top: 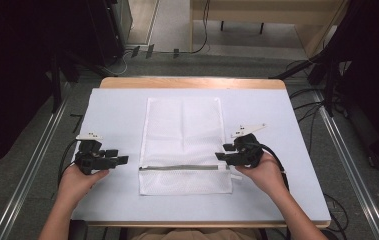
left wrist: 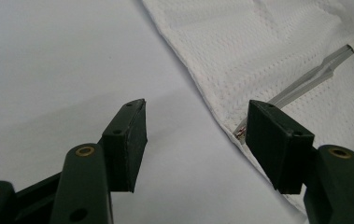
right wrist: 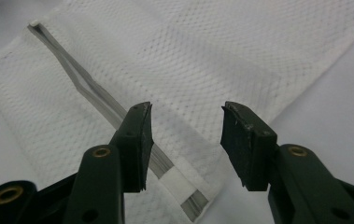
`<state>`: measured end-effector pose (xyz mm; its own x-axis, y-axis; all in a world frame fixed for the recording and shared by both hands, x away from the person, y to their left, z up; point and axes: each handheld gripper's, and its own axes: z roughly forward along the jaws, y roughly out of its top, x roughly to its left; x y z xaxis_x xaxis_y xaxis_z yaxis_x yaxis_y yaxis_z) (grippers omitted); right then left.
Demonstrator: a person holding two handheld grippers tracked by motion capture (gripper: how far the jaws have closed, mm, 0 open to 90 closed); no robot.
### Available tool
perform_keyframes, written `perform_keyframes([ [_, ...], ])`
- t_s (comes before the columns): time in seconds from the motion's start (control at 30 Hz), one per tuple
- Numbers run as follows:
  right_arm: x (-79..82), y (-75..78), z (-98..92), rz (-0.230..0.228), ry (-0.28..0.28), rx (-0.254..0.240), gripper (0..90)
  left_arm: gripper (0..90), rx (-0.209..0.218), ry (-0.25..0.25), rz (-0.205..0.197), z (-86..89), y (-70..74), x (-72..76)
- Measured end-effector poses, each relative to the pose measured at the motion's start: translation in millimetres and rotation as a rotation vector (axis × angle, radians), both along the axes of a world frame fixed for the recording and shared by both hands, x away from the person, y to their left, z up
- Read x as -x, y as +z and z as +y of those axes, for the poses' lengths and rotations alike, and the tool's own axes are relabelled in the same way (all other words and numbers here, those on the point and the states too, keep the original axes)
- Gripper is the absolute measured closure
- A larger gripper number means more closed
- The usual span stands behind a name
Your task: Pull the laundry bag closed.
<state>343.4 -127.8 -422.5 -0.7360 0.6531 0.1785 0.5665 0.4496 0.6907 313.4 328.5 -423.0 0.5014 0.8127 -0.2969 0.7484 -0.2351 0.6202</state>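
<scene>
Around the mesh bag (top: 183,145), bare white cloth (top: 112,107).

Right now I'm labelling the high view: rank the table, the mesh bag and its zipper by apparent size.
1. table, largest.
2. mesh bag, lying flat on it.
3. zipper, a thin grey strip across the bag, smallest.

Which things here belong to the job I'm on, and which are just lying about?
In the job:
- white mesh laundry bag, flat on the table
- its grey zipper, running across near the closer end
- left tool, open, beside the bag's left edge
- right tool, open, at the zipper's right end

Lying about:
- white table cover
- cables on the floor
</scene>
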Motion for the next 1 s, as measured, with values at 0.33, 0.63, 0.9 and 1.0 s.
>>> perform_keyframes([
  [0.33, 4.2, 1.2, 21.8, 0.006, 0.057, -0.007, 58.1, 39.2, -0.008, -0.007, 0.003, -1.9, -0.3, 0.1],
  [0.63, 6.8, 2.1, 38.7, 0.010, 0.091, -0.009, 58.3, 39.2, -0.006, -0.010, -0.007, -3.2, 0.0, 1.2],
  [0.9, 5.8, 5.3, 60.8, 0.007, 0.128, -0.004, 58.1, 38.9, -0.009, -0.012, -0.006, -3.1, -0.2, 1.5],
  [1.0, 4.0, 6.4, 70.7, 0.010, 0.139, -0.006, 58.1, 38.9, -0.009, -0.010, -0.005, -2.8, -0.2, 1.7],
])
